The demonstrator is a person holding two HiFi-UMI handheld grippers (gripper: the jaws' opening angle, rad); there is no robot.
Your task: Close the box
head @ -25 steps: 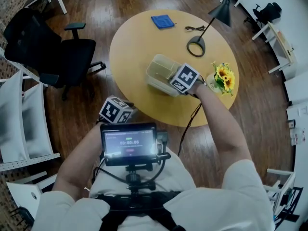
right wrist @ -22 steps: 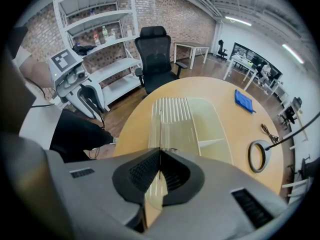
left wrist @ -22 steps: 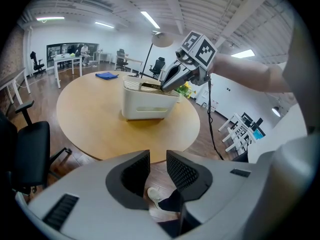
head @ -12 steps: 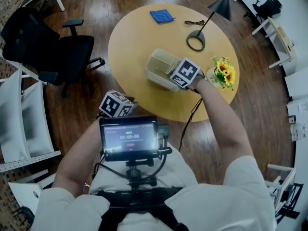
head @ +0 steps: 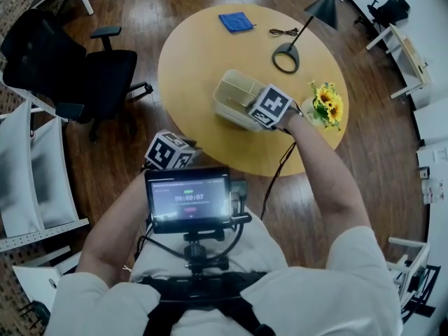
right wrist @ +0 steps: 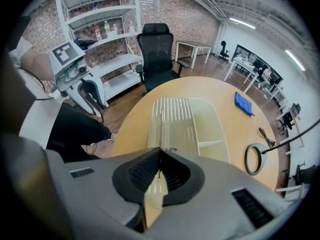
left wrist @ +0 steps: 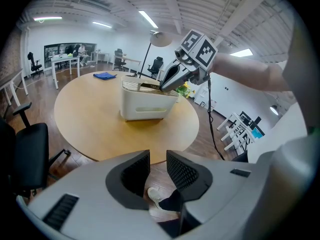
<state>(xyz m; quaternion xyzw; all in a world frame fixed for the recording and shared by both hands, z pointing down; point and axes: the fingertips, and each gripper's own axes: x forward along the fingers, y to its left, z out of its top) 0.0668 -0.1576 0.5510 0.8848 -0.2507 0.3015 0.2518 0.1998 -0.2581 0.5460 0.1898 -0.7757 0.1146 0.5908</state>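
Observation:
A pale translucent plastic box (head: 234, 96) stands near the middle of the round yellow table (head: 203, 61). My right gripper (right wrist: 159, 171) is shut on a thin translucent edge of the box's lid (right wrist: 172, 116), at the side nearest the person. In the left gripper view the right gripper (left wrist: 167, 83) reaches the box (left wrist: 147, 101) at its top right edge. Beside the ribbed lid, the box interior (right wrist: 212, 126) with a divider shows. My left gripper (left wrist: 157, 171) hangs off the table over the floor, its jaws a little apart with nothing between them.
A black desk lamp (head: 285, 58), a blue cloth (head: 235, 22), a coiled cable (head: 282, 32) and a pot of sunflowers (head: 326, 108) share the table. A black office chair (head: 84, 68) and white shelving (head: 35, 180) stand to the left. A screen (head: 187, 198) is on the person's chest.
The head view has shifted slightly. The right gripper stays at the box's lid edge and the left gripper stays off the table.

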